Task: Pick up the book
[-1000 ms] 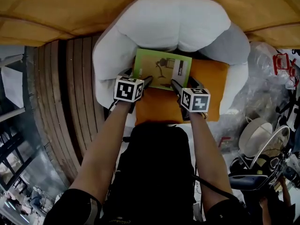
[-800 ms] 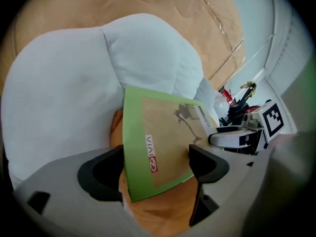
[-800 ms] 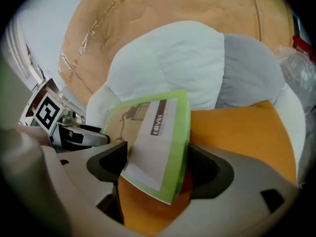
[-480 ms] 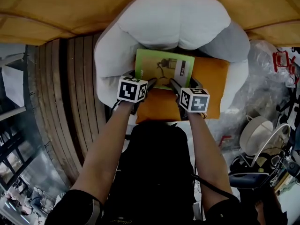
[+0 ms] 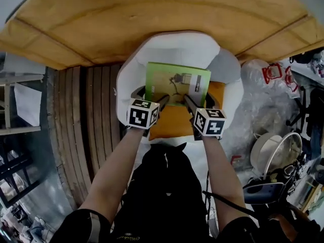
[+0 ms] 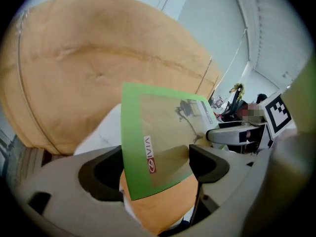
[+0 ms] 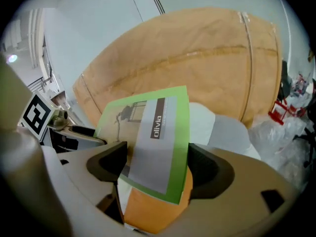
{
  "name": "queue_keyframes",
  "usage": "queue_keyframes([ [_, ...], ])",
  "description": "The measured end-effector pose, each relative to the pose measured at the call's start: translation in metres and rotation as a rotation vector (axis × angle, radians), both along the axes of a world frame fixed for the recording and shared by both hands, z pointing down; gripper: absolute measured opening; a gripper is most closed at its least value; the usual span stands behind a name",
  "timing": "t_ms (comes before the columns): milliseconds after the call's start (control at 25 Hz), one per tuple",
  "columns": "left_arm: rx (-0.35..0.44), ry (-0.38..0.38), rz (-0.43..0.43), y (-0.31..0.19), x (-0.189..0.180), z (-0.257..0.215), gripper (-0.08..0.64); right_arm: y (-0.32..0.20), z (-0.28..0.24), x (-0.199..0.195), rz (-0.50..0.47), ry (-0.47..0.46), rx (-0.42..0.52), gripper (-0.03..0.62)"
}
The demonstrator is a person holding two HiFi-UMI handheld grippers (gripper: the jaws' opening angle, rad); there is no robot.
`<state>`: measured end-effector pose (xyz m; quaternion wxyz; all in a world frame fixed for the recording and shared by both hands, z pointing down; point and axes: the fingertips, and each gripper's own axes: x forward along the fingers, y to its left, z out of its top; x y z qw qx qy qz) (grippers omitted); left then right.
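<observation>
Left gripper [image 6: 155,164]: its fingers are closed on the near-left corner of the book [image 6: 157,132], one in front of the green cover and one behind it.
Right gripper [image 7: 155,168]: its fingers clamp the near-right corner the same way, with the grey title strip running up between them.
Book: it is held at its near edge only and tilted up from that edge. It looks clear of the orange cushion [image 5: 172,123] and hangs over the cushion's far edge, against the back of the white seat [image 5: 172,49].
Surroundings: a tan padded surface [image 5: 152,24] lies beyond the seat's far edge.
Step in hand: the lift appears to be under way, with both grips set and the book already carried by the grippers.
Next move: it calls for raising both grippers together and level. If the corners twist or spread apart, the thin cover could bend or slip out.
Change from half a second ago: the book lay lower then, mostly over the cushion. It now overlaps far more of the white back, and less orange shows to its right. The head view has also tipped, so more of the tan surface is in sight.
</observation>
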<state>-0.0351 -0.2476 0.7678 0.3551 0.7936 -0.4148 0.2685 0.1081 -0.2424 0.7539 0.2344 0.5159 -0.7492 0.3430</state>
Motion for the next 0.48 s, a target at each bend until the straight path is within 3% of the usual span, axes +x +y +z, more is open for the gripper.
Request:
queue_keyframes([
  [240, 0.287, -0.01, -0.015, -0.034, 0.006, -0.163, 0.403, -0.031, -0.162, 0.006, 0.006, 0.024, 0.266, 0.367],
  [480, 0.527, 0.018, -0.04, -0.019, 0.019, -0.314, 0.402, -0.015, -0.312, 0.019, 0.009, 0.026, 0.502, 0.367],
])
